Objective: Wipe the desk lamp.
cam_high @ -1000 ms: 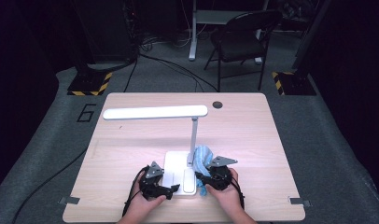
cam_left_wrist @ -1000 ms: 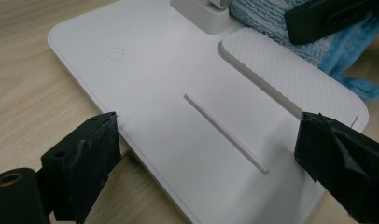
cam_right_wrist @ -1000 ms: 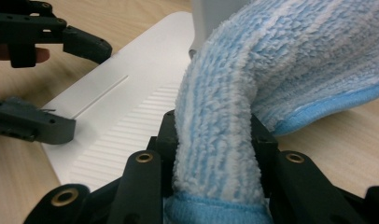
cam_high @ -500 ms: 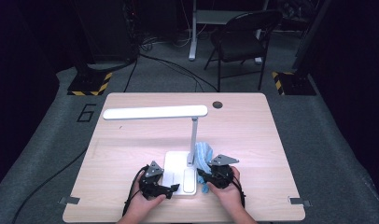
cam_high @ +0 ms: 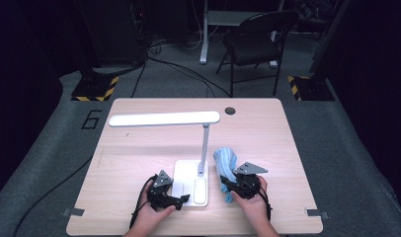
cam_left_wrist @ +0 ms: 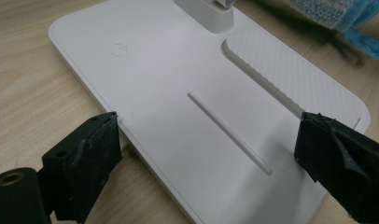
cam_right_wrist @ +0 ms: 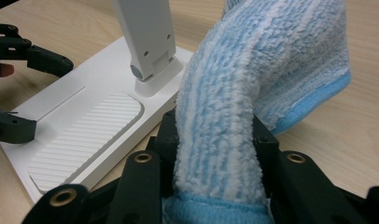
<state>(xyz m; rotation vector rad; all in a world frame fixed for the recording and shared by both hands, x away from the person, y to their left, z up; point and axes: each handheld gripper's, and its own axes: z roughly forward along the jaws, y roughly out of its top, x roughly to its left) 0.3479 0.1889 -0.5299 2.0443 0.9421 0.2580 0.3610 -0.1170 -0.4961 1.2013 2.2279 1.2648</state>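
Work in hand: wiping the desk lamp (cam_high: 203, 148) with the blue cloth (cam_high: 224, 160).
Just changed: right hand-held gripper (cam_high: 228, 185) shifted slightly up-frame in the high view, toward the lamp's post; cloth carried along, now just beside the post at lower centre.
Right hand-held gripper: clamped on the cloth, fluffy fold pinched between both jaws in the right gripper view (cam_right_wrist: 215, 154).
Left hand-held gripper (cam_high: 181, 200): unmoved; jaws spread wide, straddling the near end of the lamp base (cam_left_wrist: 187, 107), contact unclear.
Counter (cam_high: 139, 163): base resting flat on it.
Meaning: base probably steadied, cloth lined up for a pass on the post or base.
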